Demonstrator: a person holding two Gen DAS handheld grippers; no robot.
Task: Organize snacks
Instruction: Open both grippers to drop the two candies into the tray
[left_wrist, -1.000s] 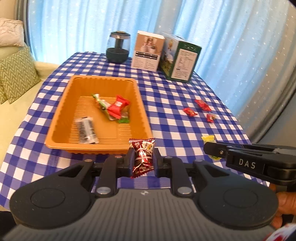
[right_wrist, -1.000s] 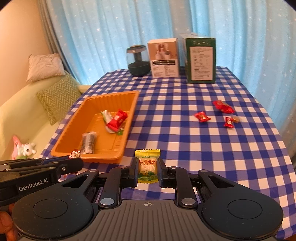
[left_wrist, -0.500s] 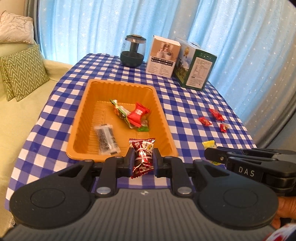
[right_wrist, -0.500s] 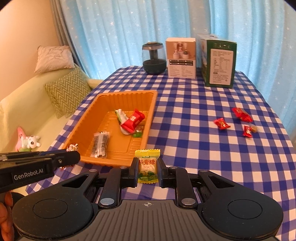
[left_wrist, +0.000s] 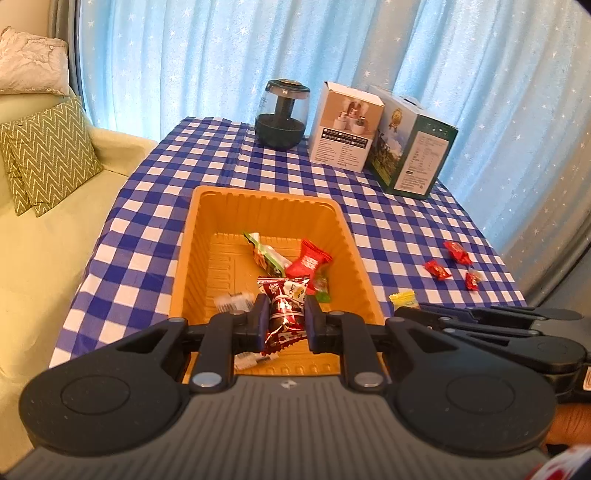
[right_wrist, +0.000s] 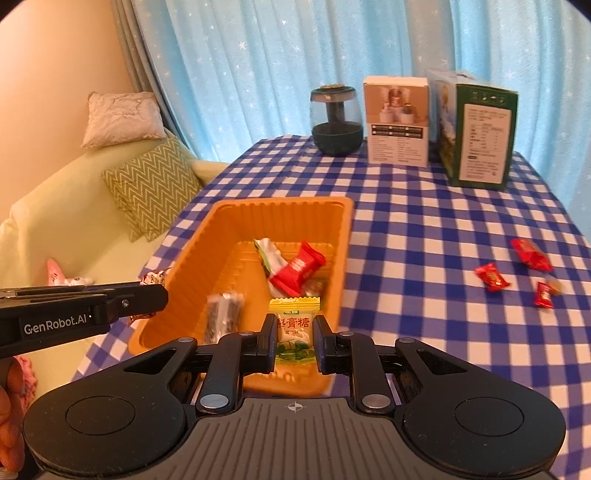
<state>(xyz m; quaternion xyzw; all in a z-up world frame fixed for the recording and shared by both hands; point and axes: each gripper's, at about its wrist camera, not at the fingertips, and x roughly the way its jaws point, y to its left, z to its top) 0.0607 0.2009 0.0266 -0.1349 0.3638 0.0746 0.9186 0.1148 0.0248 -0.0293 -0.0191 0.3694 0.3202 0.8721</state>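
Left wrist view shows the left gripper (left_wrist: 284, 319) clenched on one dark red snack packet (left_wrist: 283, 311), held above the near end of the orange tray (left_wrist: 199, 229). Right wrist view shows the right gripper (right_wrist: 294, 341) clamped on one yellow candy (right_wrist: 294, 332), held over the tray's near right corner.

Inside the tray lie four snacks: one red packet (right_wrist: 297, 268), one white-and-green packet (right_wrist: 271, 258), one small green piece (left_wrist: 321, 290) and one black packet (right_wrist: 223, 315). Three red candies (right_wrist: 491, 277) sit loose on the checked bench (right_wrist: 424, 236) to the right, well apart from the tray, with open cloth between.

At the bench's far edge stand one dark glass jar (right_wrist: 335, 120), one white box (right_wrist: 397, 120) and one green box (right_wrist: 480, 133), clear of both grippers. A sofa with two cushions (right_wrist: 151, 186) lies beyond the left edge.
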